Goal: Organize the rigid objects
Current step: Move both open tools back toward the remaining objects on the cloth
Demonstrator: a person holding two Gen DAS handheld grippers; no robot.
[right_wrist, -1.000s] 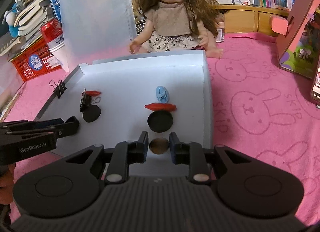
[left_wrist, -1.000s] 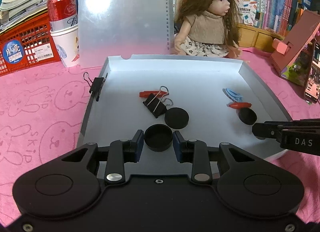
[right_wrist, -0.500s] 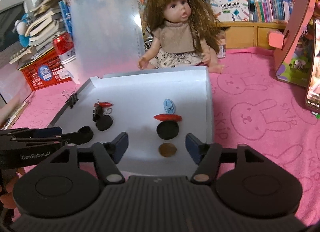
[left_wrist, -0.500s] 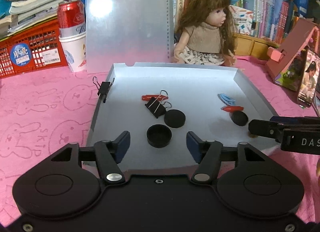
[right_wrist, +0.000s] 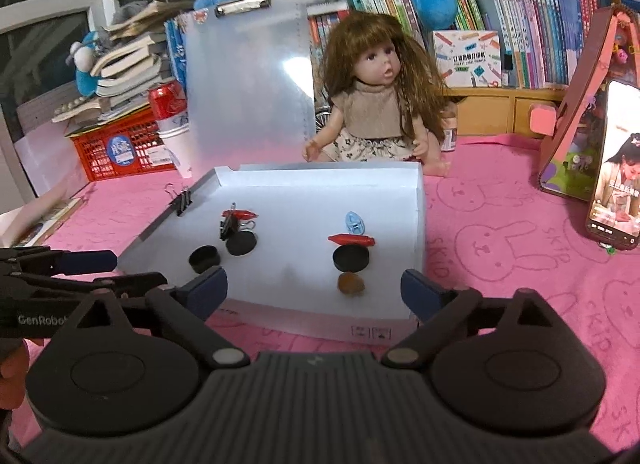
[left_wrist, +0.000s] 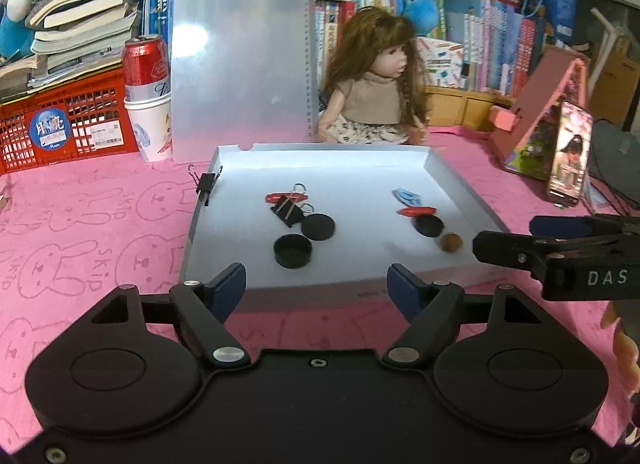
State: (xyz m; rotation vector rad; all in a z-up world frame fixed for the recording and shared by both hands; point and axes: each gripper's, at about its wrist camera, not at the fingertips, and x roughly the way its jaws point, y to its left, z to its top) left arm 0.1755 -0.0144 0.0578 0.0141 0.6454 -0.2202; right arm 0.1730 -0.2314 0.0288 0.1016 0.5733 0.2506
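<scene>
Small rigid pieces lie loose in the white tray (left_wrist: 452,183): black caps (left_wrist: 292,250), (left_wrist: 318,226) and a binder clip (left_wrist: 286,207) near its left front, another cap (left_wrist: 429,225), a brown disc (left_wrist: 451,242), a red clip (left_wrist: 416,211) and a blue clip (left_wrist: 407,195) toward the right edge. All look light and stiff. Caps likely smooth-sided; grip across the rim. Disc is flat, hard to pinch. Left hand-held gripper (left_wrist: 317,284) wide, empty, before the tray's front edge. Right hand-held gripper (right_wrist: 314,292) also wide, empty.
</scene>
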